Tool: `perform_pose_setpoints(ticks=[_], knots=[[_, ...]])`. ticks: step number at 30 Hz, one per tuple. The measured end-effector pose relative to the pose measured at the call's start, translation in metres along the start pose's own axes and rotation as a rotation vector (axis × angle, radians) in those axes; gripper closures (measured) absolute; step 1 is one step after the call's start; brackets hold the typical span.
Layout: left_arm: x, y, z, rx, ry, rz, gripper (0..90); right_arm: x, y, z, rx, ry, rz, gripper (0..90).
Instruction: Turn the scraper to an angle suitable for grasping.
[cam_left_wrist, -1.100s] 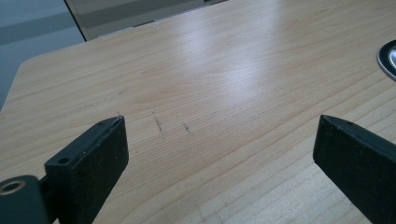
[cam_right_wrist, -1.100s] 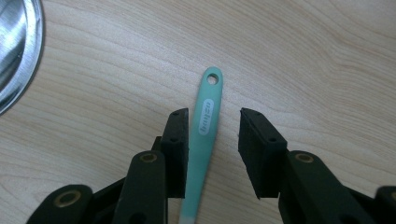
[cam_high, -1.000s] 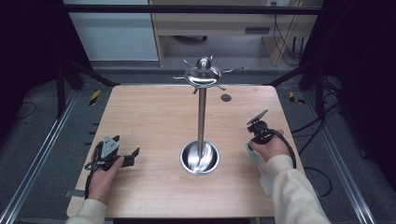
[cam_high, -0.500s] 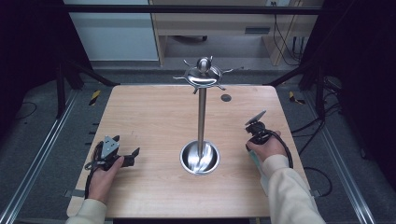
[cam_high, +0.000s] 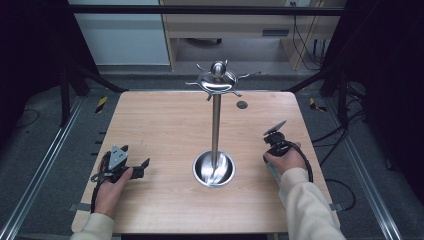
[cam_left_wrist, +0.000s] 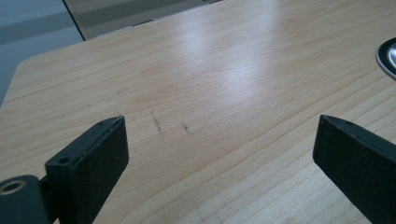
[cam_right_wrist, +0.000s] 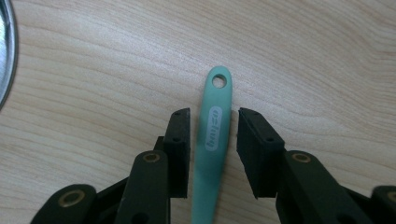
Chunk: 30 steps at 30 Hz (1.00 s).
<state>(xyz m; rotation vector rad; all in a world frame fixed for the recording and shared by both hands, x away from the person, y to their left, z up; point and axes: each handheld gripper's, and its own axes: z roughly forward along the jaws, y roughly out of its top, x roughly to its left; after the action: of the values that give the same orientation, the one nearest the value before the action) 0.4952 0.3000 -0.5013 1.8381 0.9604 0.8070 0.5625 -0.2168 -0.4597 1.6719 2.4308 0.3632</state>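
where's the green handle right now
In the right gripper view the green handle lies on the table, between the right gripper jaws, right of the stand's base.

A light wooden table fills the middle of the room. On it stands a tall steel stand with a round dished base and short hooks around a knob at the top. A small dark disc lies near the far edge. Behind, a wooden desk stands against the wall.
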Motion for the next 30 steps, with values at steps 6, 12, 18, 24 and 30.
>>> perform_pose_setpoints(ticks=[6, 12, 18, 24, 30], knots=[[-0.0003, 0.0, 0.0, 0.0, -0.004, 0.002, 3.4, 0.0005, -0.0005, 0.0044, 0.008, -0.002, -0.001, 65.9], [-0.0005, 0.0001, 0.0002, 0.002, -0.004, 0.003, 3.6, 0.0005, -0.0003, 0.005, 0.01, -0.003, 0.001, 66.3], [-0.0004, 0.0001, 0.0002, 0.003, -0.003, 0.002, 3.5, 0.0008, 0.0001, 0.0059, 0.016, -0.005, -0.003, 68.2], [-0.0003, 0.0001, 0.0002, 0.003, -0.003, 0.0, 3.6, 0.0009, 0.0005, 0.0078, 0.019, -0.007, -0.002, 69.9], [-0.0003, 0.0002, 0.0003, 0.004, -0.002, 0.001, 3.5, 0.0017, 0.0008, 0.0081, 0.022, -0.01, -0.005, 71.5]])
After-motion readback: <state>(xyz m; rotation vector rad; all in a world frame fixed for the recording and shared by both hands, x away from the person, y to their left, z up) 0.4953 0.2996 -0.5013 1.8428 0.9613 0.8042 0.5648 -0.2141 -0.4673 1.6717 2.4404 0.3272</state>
